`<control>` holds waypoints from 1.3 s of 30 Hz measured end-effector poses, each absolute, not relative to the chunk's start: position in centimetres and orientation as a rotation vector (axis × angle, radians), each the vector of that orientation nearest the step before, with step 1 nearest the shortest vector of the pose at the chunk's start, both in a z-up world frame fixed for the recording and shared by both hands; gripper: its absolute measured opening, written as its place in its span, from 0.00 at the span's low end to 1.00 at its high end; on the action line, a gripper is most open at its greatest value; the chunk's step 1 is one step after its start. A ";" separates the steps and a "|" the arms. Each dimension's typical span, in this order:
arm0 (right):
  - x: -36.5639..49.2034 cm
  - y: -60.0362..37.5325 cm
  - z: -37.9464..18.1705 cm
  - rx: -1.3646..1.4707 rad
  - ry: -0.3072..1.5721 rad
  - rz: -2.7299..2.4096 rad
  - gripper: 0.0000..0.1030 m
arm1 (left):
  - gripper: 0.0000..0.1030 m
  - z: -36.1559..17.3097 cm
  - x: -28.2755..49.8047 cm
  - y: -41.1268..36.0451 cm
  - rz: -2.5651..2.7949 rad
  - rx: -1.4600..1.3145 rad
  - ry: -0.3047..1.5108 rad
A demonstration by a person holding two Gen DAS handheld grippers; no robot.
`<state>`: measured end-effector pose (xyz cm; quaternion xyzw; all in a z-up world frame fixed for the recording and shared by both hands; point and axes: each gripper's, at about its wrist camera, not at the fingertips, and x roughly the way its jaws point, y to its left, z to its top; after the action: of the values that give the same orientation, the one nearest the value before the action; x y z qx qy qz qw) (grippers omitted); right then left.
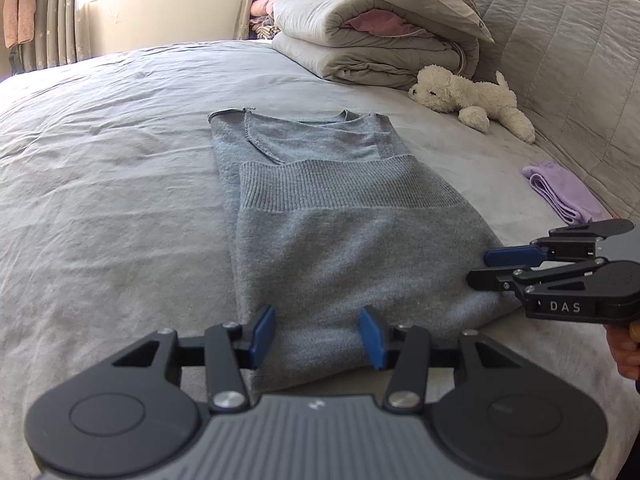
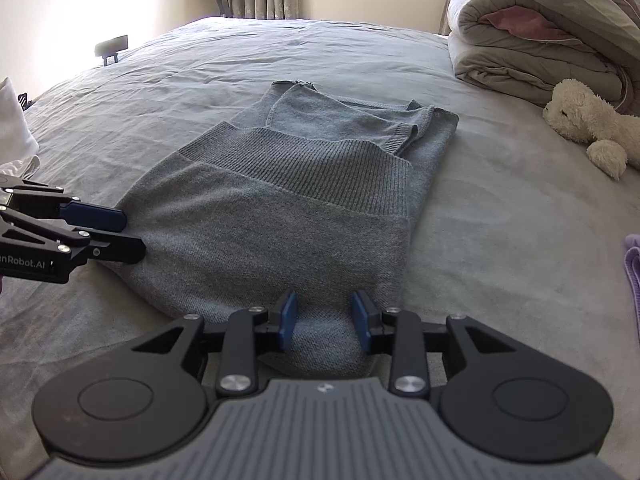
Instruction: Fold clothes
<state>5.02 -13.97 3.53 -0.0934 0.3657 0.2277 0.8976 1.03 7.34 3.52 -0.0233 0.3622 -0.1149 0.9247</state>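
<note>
A grey knit sweater lies on the bed, its sleeves folded in and its ribbed hem folded up over the body; it also shows in the right wrist view. My left gripper is open, its blue pads either side of the sweater's near folded edge. It also shows from the side in the right wrist view. My right gripper is open over the near right corner of the sweater. In the left wrist view it sits at the sweater's right edge. Neither holds cloth.
The grey bed sheet spreads wide on the left. A folded duvet stack and a white plush dog lie at the far right. A folded lilac cloth lies right of the sweater by the quilted headboard.
</note>
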 end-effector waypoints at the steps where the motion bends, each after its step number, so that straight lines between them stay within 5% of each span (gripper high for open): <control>1: 5.0 -13.9 3.6 -0.196 0.754 0.472 0.37 | 0.49 3.7 0.9 7.3 -0.231 -0.035 0.727; 13: 5.3 -13.8 3.9 -0.179 0.723 0.440 0.55 | 0.59 2.4 2.3 7.8 -0.155 -0.059 0.772; 16: 5.7 -13.7 3.2 -0.187 0.757 0.403 0.67 | 0.60 2.4 2.5 8.3 -0.155 -0.106 0.783; 27: 5.2 -14.4 4.7 -0.138 0.667 0.412 0.68 | 0.60 3.8 2.7 10.0 -0.118 -0.154 0.741; 28: 5.2 -14.4 4.8 -0.134 0.657 0.414 0.65 | 0.60 3.9 2.7 10.1 -0.115 -0.152 0.734; 31: 5.2 -14.3 4.9 -0.128 0.647 0.424 0.29 | 0.60 3.9 2.7 9.7 -0.115 -0.133 0.720; 39: 6.0 -13.7 3.5 -0.145 0.724 0.410 0.25 | 0.61 2.5 3.5 8.9 -0.094 -0.087 0.776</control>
<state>6.01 -13.69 3.52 -0.0706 0.3512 0.1990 0.9122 3.52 8.91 2.52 -0.0423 0.3782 -0.0459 0.9236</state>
